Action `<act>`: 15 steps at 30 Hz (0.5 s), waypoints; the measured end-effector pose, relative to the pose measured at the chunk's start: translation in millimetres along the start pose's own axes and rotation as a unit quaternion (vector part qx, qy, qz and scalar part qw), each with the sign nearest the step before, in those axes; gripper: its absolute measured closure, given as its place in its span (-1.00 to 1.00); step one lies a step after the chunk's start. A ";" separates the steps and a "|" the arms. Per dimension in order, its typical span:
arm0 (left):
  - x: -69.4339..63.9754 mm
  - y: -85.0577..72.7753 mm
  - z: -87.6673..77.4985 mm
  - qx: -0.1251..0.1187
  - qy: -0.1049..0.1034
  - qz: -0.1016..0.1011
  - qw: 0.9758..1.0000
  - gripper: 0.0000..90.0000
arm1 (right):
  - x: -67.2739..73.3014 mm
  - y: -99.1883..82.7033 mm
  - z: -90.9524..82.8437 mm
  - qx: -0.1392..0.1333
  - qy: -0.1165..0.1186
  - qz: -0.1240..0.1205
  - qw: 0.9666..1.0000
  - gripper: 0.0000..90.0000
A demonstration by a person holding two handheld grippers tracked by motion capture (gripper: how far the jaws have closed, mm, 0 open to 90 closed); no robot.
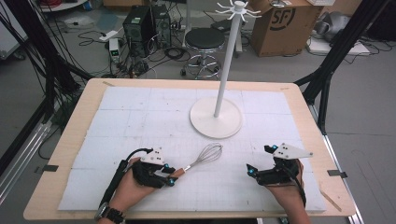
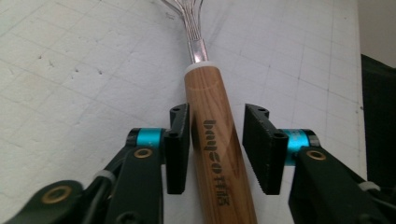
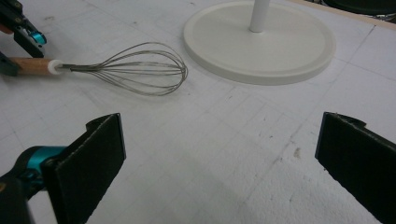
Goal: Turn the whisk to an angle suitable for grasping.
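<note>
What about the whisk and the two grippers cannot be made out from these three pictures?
- Whisk: left gripper view's top edge cuts off its wire head, the bottom edge its handle end.
- Left gripper: whether both pads press the handle is unclear.
- Right gripper: high view, too small to judge jaws.

White round-based pole stand (image 1: 216, 116), centre of the frame, on a white gridded foam mat (image 1: 126, 116) covering the wooden worktop (image 1: 79, 112).

"SF" on cardboard box (image 1: 285, 23), whisk handle (image 2: 219, 154) brand unclear

Behind the wooden counter (image 1: 70, 140) lies a grey floor (image 1: 364, 112) with a black round stool (image 1: 204, 39), tangled cables (image 1: 140, 65), a computer tower (image 1: 139, 24) and a cardboard box (image 1: 285, 23).
</note>
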State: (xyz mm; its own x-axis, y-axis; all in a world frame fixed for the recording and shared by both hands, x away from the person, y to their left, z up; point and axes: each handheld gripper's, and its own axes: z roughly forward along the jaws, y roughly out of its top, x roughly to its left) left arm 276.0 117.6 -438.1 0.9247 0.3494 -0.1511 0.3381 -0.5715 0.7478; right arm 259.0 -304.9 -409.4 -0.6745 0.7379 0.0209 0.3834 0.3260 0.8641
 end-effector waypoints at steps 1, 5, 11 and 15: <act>0.3 0.0 -0.7 0.000 -0.003 -0.001 1.000 0.30 | -0.3 -0.2 0.2 0.000 0.000 -0.002 1.000 -0.99; 0.9 -2.2 -0.2 0.010 -0.003 -0.007 1.000 0.19 | -1.0 -1.4 -1.1 0.000 -0.001 0.002 1.000 -0.99; -0.7 -1.6 3.6 0.021 0.013 -0.005 1.000 0.35 | -0.2 -0.1 -0.6 -0.001 -0.002 0.001 1.000 -0.99; -4.2 0.2 5.1 0.027 0.020 0.009 0.999 0.40 | -0.3 0.0 -0.3 -0.001 -0.003 -0.001 1.000 -0.99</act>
State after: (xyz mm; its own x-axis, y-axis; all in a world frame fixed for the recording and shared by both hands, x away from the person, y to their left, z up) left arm 273.1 112.3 -440.6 0.9233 0.3680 -0.1103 0.3310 -0.6163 0.7146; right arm 259.0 -305.4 -409.3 -0.6722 0.7402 0.0159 0.3803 0.3268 0.8652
